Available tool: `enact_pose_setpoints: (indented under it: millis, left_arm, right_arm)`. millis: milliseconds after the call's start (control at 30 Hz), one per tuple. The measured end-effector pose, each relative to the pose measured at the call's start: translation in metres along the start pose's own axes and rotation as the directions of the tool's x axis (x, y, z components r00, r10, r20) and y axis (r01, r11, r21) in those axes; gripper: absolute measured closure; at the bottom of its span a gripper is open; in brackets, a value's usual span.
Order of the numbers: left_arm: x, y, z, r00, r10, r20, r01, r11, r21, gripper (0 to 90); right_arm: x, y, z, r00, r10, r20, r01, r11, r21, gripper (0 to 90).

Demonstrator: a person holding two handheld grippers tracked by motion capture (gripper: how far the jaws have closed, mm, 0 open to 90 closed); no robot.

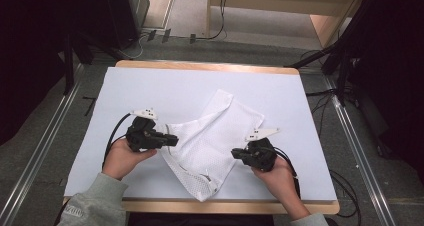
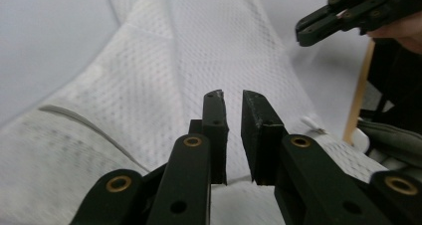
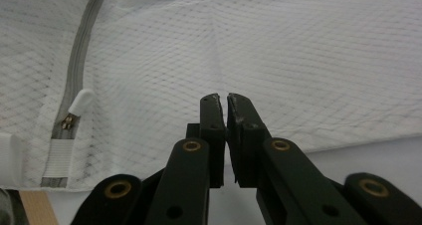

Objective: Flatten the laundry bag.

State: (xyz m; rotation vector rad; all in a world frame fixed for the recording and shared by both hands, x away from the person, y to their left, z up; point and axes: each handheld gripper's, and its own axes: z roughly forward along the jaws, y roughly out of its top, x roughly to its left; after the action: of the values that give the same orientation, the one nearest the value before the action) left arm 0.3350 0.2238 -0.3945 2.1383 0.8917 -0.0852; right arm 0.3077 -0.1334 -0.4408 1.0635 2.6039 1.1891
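Observation:
A white mesh laundry bag (image 1: 210, 136) lies crumpled and partly folded in the middle of the table. My left gripper (image 1: 172, 140) is at the bag's left edge. In the left gripper view it (image 2: 232, 98) hovers over the mesh (image 2: 199, 51), open by a small gap with nothing between the jaws. My right gripper (image 1: 235, 153) is at the bag's right edge, and its dark jaws (image 2: 318, 28) show beyond the mesh. In the right gripper view it (image 3: 223, 99) is shut and empty over the mesh (image 3: 298, 60). A grey zipper (image 3: 74, 60) with a white pull (image 3: 79, 103) runs down the left there.
The bag rests on a white sheet (image 1: 150, 86) covering a wooden table (image 1: 200, 66). Dark stands and cables surround the table on the floor. The table's near wooden edge (image 1: 225, 206) lies just below the bag's lowest corner.

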Motion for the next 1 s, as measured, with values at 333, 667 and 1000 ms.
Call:
enact_pose_setpoints:
  millis: [333, 667, 1000]
  left_arm:
    - [0.03, 0.033, 0.009, 0.9999, -0.009, 0.01, 0.009, 0.9999, 0.005, 76.9]
    - [0.054, 0.049, 0.049, 0.9998, 0.018, -0.011, -0.018, 0.9992, 0.036, 63.5]
    - [0.07, 0.041, 0.076, 0.9997, -0.005, -0.026, 0.007, 0.9966, 0.082, 52.6]
  right_arm:
    - [-0.017, -0.004, -0.004, 0.9988, 0.045, 0.021, -0.044, 0.998, -0.039, 81.8]
    - [-0.041, -0.008, -0.002, 0.9944, 0.085, 0.063, -0.079, 0.993, -0.087, 72.2]
    - [-0.06, -0.013, 0.003, 0.9826, 0.142, 0.119, -0.132, 0.987, -0.089, 63.7]
